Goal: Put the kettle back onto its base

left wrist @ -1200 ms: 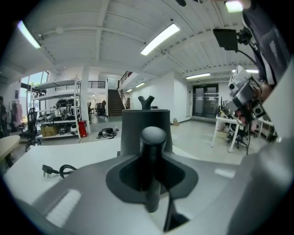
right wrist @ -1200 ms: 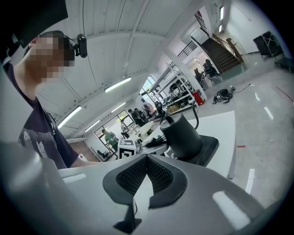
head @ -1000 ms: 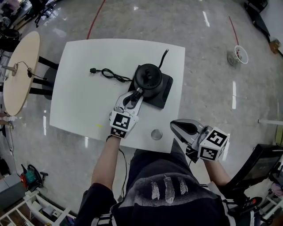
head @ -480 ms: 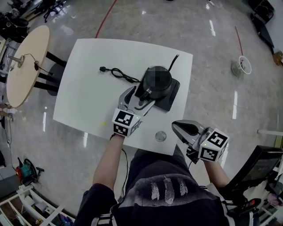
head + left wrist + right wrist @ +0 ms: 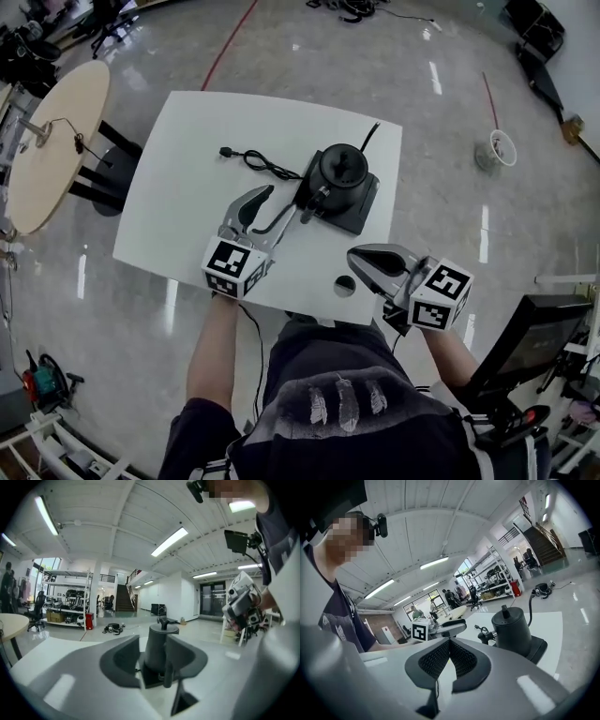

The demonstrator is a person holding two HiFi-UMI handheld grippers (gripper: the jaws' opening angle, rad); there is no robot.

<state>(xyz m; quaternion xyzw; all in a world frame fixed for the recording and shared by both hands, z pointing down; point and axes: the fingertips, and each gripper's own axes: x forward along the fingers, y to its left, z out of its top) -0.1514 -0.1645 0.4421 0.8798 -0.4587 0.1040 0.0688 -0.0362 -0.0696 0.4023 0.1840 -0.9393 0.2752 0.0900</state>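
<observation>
The black kettle (image 5: 341,169) stands upright on its black square base (image 5: 362,210) in the middle of the white table (image 5: 187,197); its handle points toward me. My left gripper (image 5: 275,208) hovers just left of the handle, apart from it. Its jaws are open and have just been closing, with nothing between them. In the left gripper view the kettle (image 5: 158,648) stands beyond the jaw tips. My right gripper (image 5: 356,256) is shut and empty over the table's near edge. From the right gripper (image 5: 450,642) the kettle (image 5: 512,633) is ahead and to the right.
The base's power cord (image 5: 259,162) lies loose on the table behind the kettle, unplugged. A small round disc (image 5: 345,284) sits near the front edge. A round wooden table (image 5: 52,141) stands to the left, and a cup (image 5: 494,148) sits on the floor to the right.
The left gripper, shut on the kettle's handle one second ago, opened, let go and drew back up and left. The kettle stays on its base. The right gripper shifted slightly left.
</observation>
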